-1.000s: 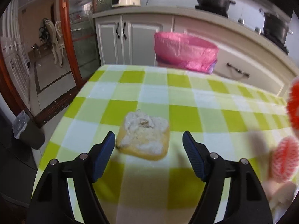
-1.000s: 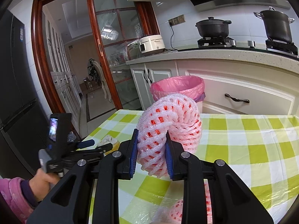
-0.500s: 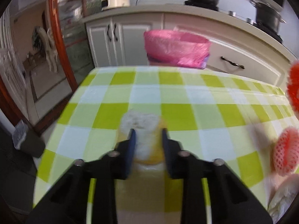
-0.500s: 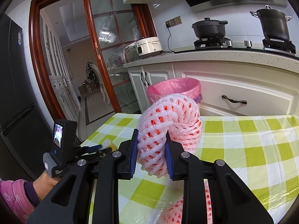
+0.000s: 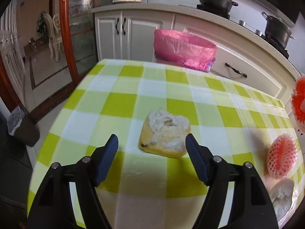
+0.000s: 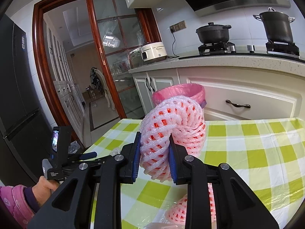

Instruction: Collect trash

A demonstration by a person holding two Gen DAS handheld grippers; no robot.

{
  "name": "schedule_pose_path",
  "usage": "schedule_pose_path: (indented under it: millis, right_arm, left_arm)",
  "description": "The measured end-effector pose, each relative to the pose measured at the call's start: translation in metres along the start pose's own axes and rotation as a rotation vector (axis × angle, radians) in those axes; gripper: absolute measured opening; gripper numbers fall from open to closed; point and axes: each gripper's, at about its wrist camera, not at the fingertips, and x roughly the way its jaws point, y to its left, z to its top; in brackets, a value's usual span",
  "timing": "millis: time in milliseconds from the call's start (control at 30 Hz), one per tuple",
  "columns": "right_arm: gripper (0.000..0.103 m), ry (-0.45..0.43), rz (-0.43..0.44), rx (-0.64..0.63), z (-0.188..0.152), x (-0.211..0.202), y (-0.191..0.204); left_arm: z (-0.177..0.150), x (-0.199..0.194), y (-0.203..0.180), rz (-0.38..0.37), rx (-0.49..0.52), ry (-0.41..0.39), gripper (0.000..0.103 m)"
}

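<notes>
A yellow peel piece with white pith (image 5: 164,133) lies on the green-checked table (image 5: 122,103). My left gripper (image 5: 151,139) is low over it, jaws opening; the peel sits just ahead between the tips, close to the right finger (image 5: 192,152), no pad pressing it. My right gripper (image 6: 154,136) is shut on a pink foam fruit net (image 6: 171,126), held above the table. That net shows at the left wrist view's right edge (image 5: 299,103). The pink-lined trash bin (image 5: 184,50) (image 6: 179,93) stands beyond the table's far edge.
A second foam net (image 5: 282,159) (image 6: 179,210) and a crumpled white tissue (image 5: 282,196) lie on the table's right side. White cabinets (image 5: 131,32) and a counter with pots run behind the bin. A person's hand (image 6: 43,187) holds the left gripper.
The left jaws closed around the peel half a second ago and now stand wide again; the peel stays on the table. The right gripper keeps its hold on the net, unmoved.
</notes>
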Motion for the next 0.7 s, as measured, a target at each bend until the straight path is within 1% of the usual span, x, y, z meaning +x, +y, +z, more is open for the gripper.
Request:
schedule_pose_path:
  millis: [67,133,233,300,333,400,467,533,700]
  right_arm:
    - [0.027,0.001,0.007,0.005,0.001,0.003,-0.001]
    - [0.027,0.002,0.005,0.005,0.002,0.005,-0.003]
    - [0.027,0.001,-0.002,0.018,0.003,0.006,-0.011]
    - [0.027,-0.003,-0.015,0.018,0.002,0.004,-0.014]
    - [0.027,-0.004,-0.017,0.020,0.002,0.003,-0.014]
    - [0.027,-0.007,-0.020,0.031,0.002,0.001,-0.018]
    - [0.027,-0.009,-0.023,0.033,0.002,-0.001,-0.019]
    - [0.027,-0.011,-0.020,0.029,0.002,-0.005,-0.017]
    - [0.027,-0.027,-0.012,-0.008,0.006,-0.018,-0.004]
  left_arm:
    - [0.001,0.008,-0.005,-0.004,0.001,0.009,0.075]
    - [0.004,0.018,-0.012,-0.013,0.016,0.027,0.076]
    - [0.008,0.038,-0.020,-0.006,0.026,0.060,0.076]
    - [0.008,0.044,-0.025,0.020,0.044,0.072,0.074]
    - [0.009,0.044,-0.029,0.012,0.059,0.068,0.066]
    - [0.008,0.042,-0.034,0.011,0.083,0.063,0.061]
    - [0.005,0.034,-0.041,0.022,0.122,0.038,0.058]
    - [0.003,0.024,-0.047,0.024,0.142,0.014,0.057]
    - [0.003,-0.027,-0.057,-0.001,0.115,-0.098,0.057]
